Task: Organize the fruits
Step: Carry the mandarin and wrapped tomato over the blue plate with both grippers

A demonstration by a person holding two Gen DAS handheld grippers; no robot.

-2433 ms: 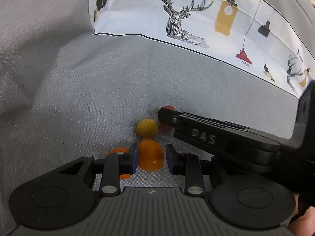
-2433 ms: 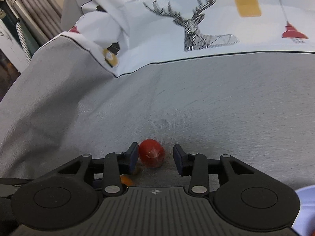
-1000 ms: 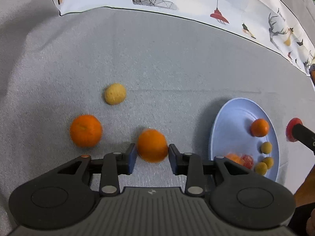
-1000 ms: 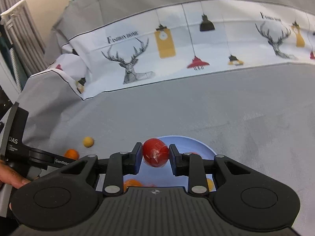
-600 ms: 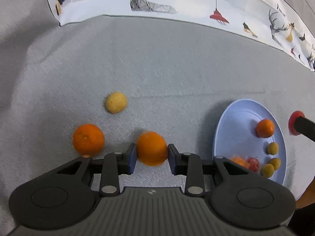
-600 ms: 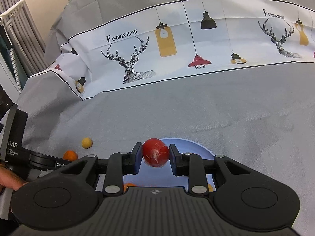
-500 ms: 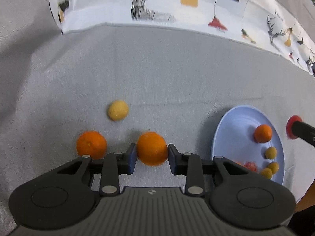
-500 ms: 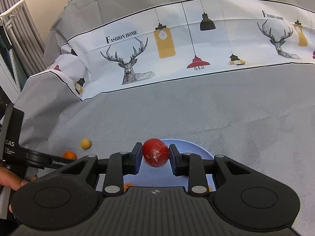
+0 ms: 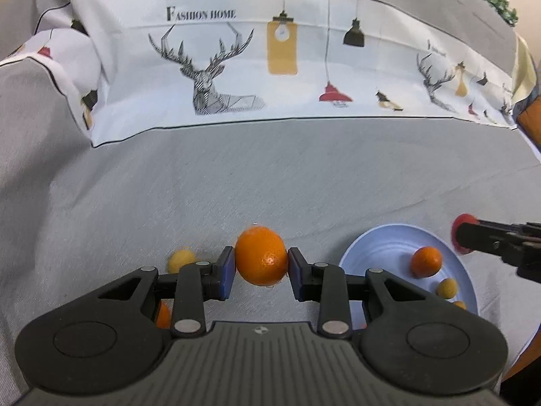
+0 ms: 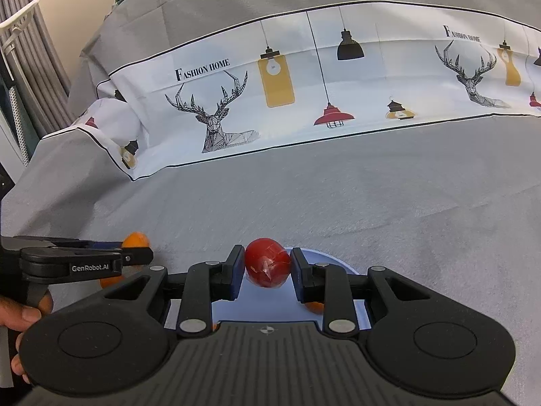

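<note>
Grey tablecloth (image 9: 304,176), mid-transport: left gripper (image 9: 260,267) clamps an orange (image 9: 261,260), right gripper (image 10: 267,267) clamps a red fruit (image 10: 267,266) above the blue plate (image 9: 378,237). Next, probably: lower red fruit, release, then bring orange over.

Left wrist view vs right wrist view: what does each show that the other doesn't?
Only left wrist: a small yellow fruit on the grey cloth, and the fruits inside the blue plate.
Only right wrist: the person's hand on the left gripper, and a radiator at far left.
Both: the plate, the deer-print cloth, the left gripper's orange, the right gripper's red fruit.
</note>
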